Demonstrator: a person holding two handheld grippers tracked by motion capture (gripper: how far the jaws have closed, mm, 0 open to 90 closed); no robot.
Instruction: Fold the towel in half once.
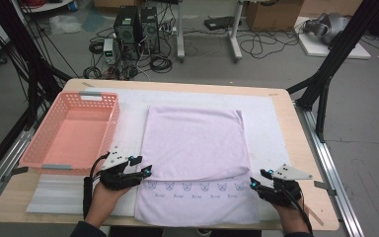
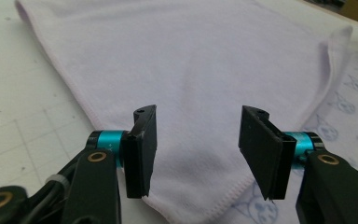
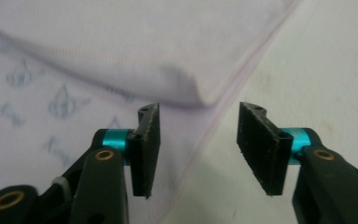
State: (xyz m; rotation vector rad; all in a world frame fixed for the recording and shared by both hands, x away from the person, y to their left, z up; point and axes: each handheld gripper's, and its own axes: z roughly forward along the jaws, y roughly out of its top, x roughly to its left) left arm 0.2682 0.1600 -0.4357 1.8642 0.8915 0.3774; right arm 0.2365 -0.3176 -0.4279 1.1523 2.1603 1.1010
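Both grippers stood open and empty at the lower frame: the left gripper point(image 1: 147, 170) and right gripper point(image 1: 254, 181) flanked the folded towel point(image 1: 195, 143).

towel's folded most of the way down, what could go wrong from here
1. Both the left gripper and the right gripper are open with nothing held, so the folded flap of the towel could sag or shift.
2. The fold edge curves and stops short of the printed hem, so a further fold may come out crooked.
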